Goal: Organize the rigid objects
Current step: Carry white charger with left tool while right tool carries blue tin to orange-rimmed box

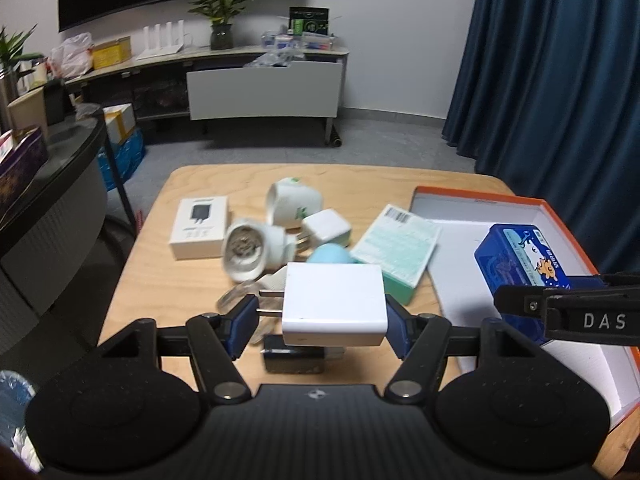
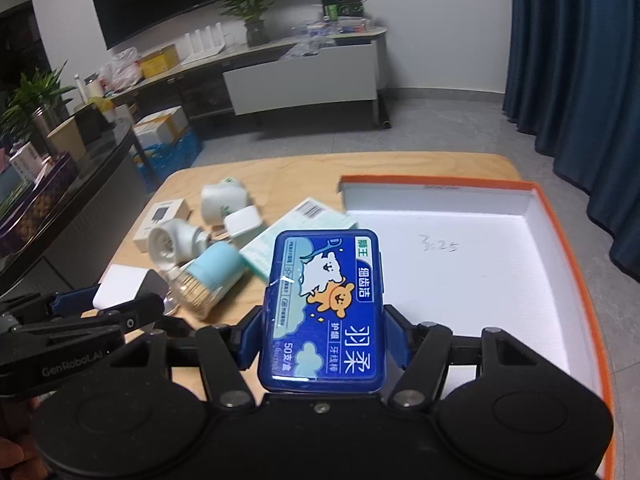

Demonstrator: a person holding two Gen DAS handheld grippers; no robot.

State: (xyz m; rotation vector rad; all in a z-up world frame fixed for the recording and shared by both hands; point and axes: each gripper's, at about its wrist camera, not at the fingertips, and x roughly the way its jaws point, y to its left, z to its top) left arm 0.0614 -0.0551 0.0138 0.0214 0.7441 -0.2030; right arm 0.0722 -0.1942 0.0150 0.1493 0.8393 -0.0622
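On the wooden bench (image 1: 152, 264), a small white box (image 1: 199, 227) and toppled white cups (image 1: 294, 202) lie at the left. The left hand-held gripper (image 1: 320, 316) is clamped on a white charger (image 1: 334, 304), raised above the clutter. Further right, the right hand-held gripper (image 2: 322, 340) clamps a blue floss-pick case (image 2: 324, 312) beside the orange-rimmed tray (image 2: 568, 248).

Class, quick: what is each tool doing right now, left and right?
Left tool: closed on the white charger.
Right tool: closed on the blue box.
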